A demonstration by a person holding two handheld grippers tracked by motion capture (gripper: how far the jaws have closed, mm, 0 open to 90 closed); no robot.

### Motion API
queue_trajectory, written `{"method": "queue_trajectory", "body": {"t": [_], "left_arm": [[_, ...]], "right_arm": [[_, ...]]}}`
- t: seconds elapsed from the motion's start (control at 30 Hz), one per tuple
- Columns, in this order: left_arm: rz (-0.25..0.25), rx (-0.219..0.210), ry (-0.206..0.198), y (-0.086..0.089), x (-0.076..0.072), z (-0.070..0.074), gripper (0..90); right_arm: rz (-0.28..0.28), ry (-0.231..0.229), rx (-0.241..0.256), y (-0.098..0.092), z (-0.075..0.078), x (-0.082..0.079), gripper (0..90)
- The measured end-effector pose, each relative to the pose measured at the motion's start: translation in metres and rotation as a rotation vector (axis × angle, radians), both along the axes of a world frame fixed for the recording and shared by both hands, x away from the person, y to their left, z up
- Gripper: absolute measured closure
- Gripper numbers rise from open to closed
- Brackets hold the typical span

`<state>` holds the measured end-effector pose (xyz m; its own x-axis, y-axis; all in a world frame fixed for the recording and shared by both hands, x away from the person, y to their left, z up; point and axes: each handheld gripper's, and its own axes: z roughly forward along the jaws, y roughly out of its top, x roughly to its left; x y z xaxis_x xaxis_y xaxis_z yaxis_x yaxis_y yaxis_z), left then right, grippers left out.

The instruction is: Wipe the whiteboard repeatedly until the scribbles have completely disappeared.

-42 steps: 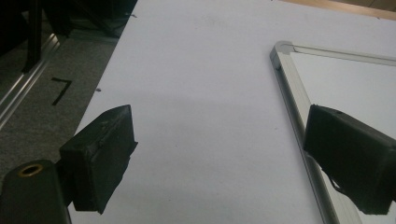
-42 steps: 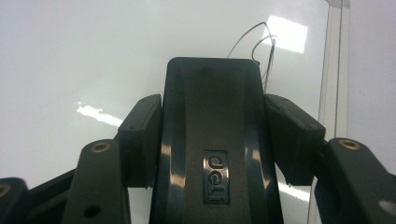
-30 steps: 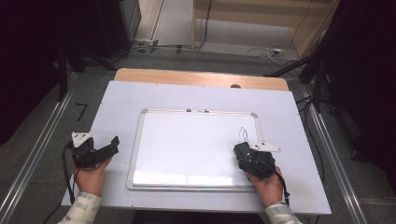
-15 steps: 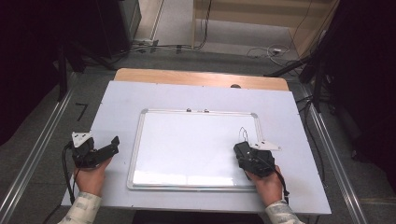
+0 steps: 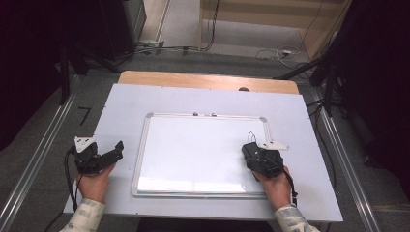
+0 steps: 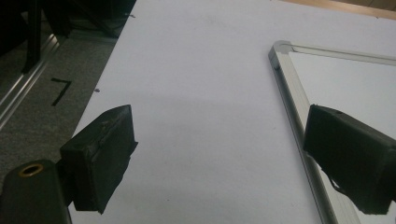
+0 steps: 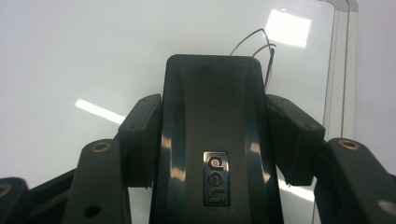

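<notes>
We clamp a black plastic eraser (image 7: 212,140) on the aluminium-framed whiteboard (image 5: 203,145).
Right gripper (image 5: 258,157) grips it, probably touching the board's right side; left gripper (image 5: 104,155) gapes wide over the white table (image 5: 121,106).

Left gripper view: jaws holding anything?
No. The left gripper has its jaws spread wide, with bare table between them and the whiteboard frame beside the right-hand jaw.

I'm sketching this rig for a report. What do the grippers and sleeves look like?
Both grippers, left and right, are black with blocky padded jaws, brass-ringed holes, a grey three-cornered plate on top and a black trailing cable. The person's sleeves are light with a mottled pattern.
</notes>
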<state>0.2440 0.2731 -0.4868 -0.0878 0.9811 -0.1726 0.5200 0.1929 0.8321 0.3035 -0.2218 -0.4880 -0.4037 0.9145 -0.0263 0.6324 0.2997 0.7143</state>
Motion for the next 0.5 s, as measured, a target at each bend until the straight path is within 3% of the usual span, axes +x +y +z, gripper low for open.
{"method": "queue_trajectory", "body": {"t": [0.5], "left_arm": [[0.000, -0.001, 0.000, 0.000, 0.000, 0.000, 9.8]], "right_arm": [[-0.024, -0.005, 0.004, 0.001, 0.000, 0.022, 39.5]]}}
